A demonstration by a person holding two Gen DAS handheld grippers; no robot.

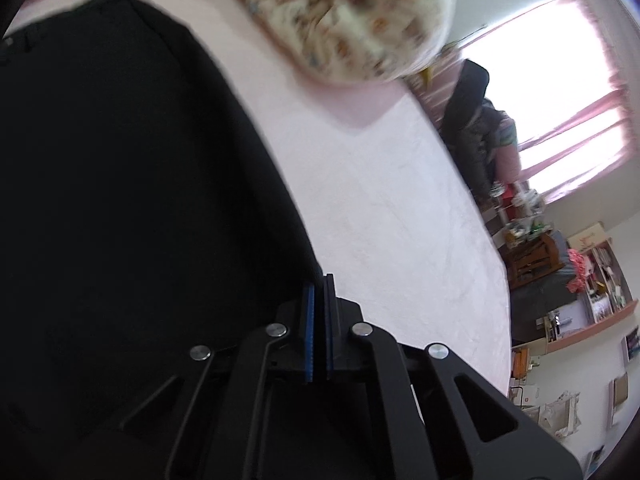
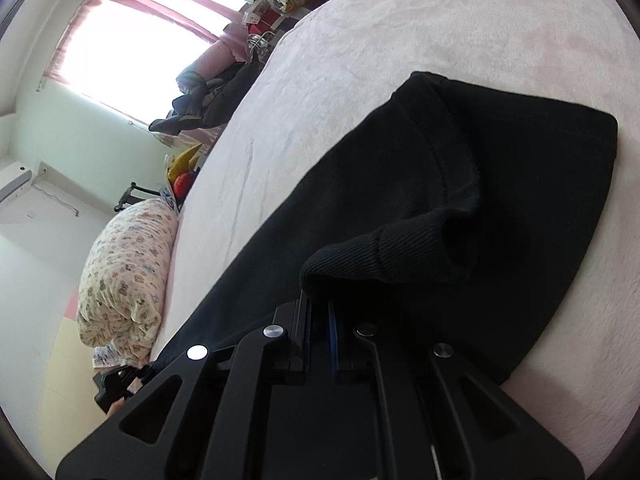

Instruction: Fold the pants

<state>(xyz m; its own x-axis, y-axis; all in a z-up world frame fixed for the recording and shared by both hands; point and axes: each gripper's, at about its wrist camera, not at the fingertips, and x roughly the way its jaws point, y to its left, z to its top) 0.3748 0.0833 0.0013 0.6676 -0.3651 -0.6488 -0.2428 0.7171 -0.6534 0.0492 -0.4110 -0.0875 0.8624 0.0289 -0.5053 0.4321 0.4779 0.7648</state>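
Here we pinch the pants (image 2: 400, 208) cuff in our right gripper (image 2: 318, 304) and their edge in our left gripper (image 1: 318, 280), over the bed (image 1: 400, 220).

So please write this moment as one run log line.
task: fold pants | left gripper: shut on black pants | right gripper: shut on ribbed cuff | surface: pink bed

Pink bed (image 2: 360, 80) — black pants (image 2: 400, 200), patterned pillow (image 2: 128, 272) lying on it

Both grippers, left gripper (image 1: 319, 288) and right gripper (image 2: 320, 304): black linkages, silver rivets, blue-padded jaws.
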